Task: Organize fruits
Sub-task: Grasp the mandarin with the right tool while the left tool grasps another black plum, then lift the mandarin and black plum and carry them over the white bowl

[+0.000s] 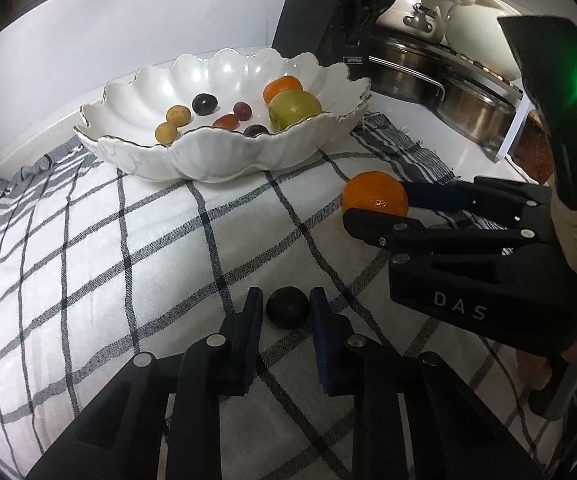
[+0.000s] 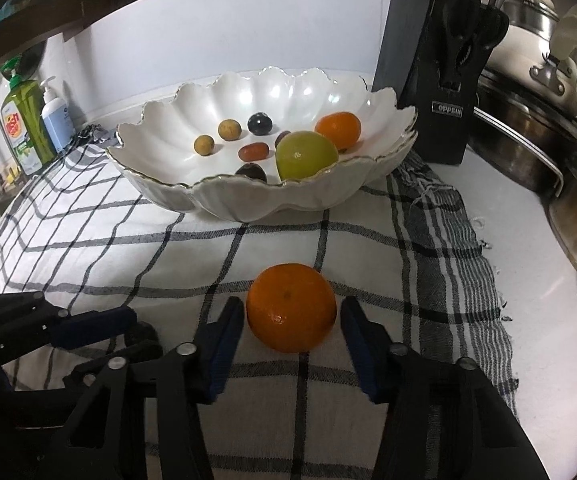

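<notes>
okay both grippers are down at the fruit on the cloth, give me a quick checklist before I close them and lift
1. Right gripper straddles the orange, small gaps either side: ok.
2. Left gripper straddles the dark fruit: ok.
3. Both open, nothing gripped yet: ok.
4. Fruit deep enough between the pads: cannot tell.
5. Bowl has bare space at its left for two more: ok.
6. Grippers apart from each other: ok in the left view.
</notes>
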### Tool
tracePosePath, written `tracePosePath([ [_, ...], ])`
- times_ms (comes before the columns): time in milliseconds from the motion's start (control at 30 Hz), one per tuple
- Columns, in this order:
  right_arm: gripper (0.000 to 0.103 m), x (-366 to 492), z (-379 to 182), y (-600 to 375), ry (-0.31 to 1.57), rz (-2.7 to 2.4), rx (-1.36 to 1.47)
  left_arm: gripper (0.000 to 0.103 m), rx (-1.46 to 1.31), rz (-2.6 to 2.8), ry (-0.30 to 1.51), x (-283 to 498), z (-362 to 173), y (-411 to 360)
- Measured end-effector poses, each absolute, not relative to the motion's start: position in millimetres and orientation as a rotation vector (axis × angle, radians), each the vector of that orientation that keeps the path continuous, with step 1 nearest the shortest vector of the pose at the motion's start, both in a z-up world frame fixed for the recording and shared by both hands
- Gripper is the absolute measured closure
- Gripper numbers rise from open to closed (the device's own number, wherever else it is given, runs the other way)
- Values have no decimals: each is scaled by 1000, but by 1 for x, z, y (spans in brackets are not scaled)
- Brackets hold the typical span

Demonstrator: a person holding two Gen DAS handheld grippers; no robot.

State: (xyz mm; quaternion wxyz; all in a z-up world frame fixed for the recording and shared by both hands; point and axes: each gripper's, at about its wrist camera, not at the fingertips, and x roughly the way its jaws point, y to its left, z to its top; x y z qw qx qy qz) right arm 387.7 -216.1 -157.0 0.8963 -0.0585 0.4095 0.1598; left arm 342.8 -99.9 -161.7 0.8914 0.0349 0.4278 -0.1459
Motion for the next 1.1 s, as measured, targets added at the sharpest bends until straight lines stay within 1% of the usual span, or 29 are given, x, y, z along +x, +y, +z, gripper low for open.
tracePosePath([
  [167, 59, 385, -156, -216, 840, 327, -119, 81, 56, -303, 883, 343, -159, -97],
  [367, 59, 376, -147, -215, 813, 321, -116, 81, 31, -297, 860, 340, -149, -91],
  [1100, 59, 323, -82, -205, 675, 299, -71, 81, -1, -290, 679, 303, -83, -64],
])
